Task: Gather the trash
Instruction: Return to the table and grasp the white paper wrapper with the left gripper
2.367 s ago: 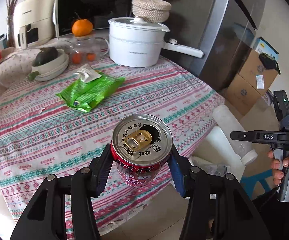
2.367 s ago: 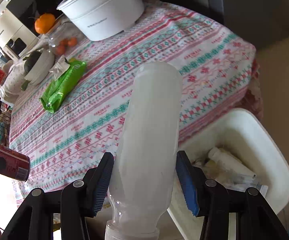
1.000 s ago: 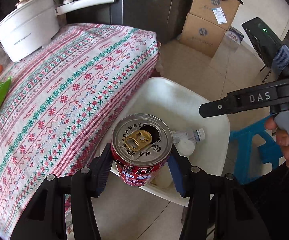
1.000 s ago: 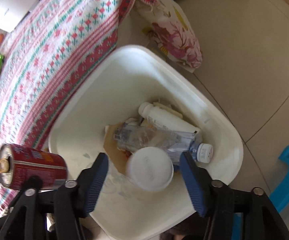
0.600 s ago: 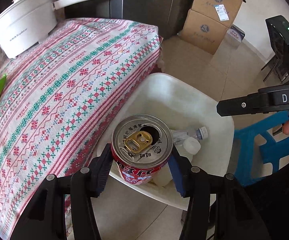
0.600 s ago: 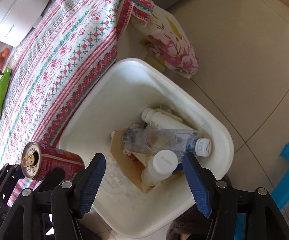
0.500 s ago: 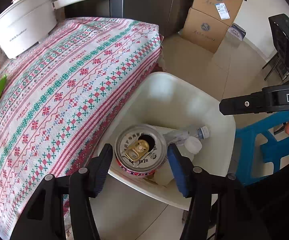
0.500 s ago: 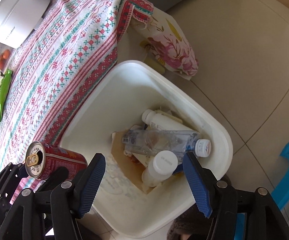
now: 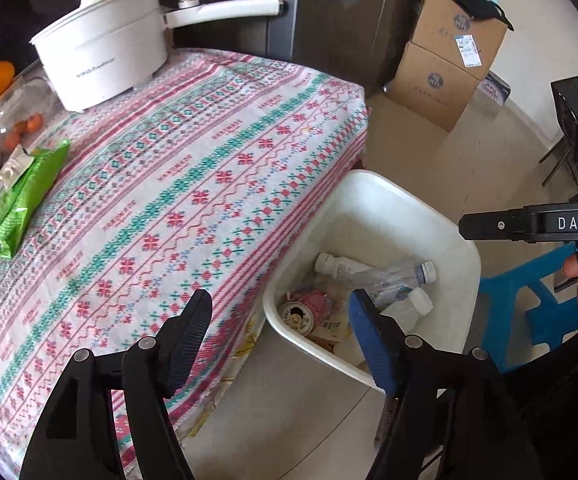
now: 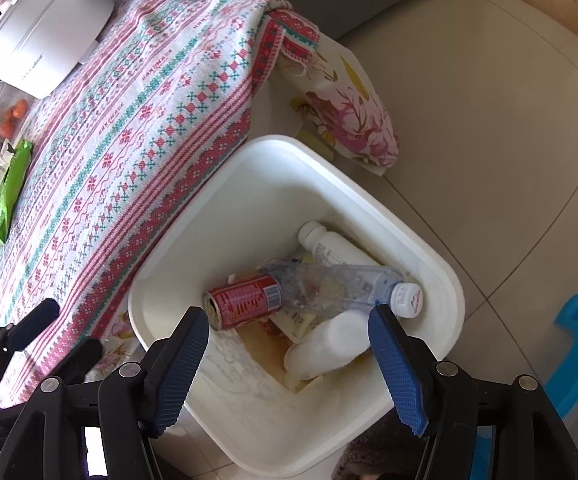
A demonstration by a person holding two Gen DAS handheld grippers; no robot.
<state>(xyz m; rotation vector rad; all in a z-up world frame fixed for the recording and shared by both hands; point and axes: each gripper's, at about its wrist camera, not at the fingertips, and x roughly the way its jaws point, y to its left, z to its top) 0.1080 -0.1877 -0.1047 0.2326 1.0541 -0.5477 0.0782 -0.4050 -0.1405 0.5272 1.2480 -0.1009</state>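
Your left gripper (image 9: 279,320) has its jaws spread wide, nothing between them, above the white plastic bin's (image 9: 455,240) near rim. Your right gripper (image 10: 289,340) is equally wide apart and empty over the same bin. The red aluminium drink can (image 10: 245,300) lies on its side inside, touching the clear plastic bottle (image 10: 341,286).

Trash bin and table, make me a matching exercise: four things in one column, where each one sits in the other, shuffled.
Things:
1. red can
2. green wrapper
3. white pot
4. blue stool

Places:
A. on the floor beside the bin
B. lying in the white bin
C. flat on the tablecloth
D. standing at the table's far end

Pairs: 1-B, 2-C, 3-D, 4-A
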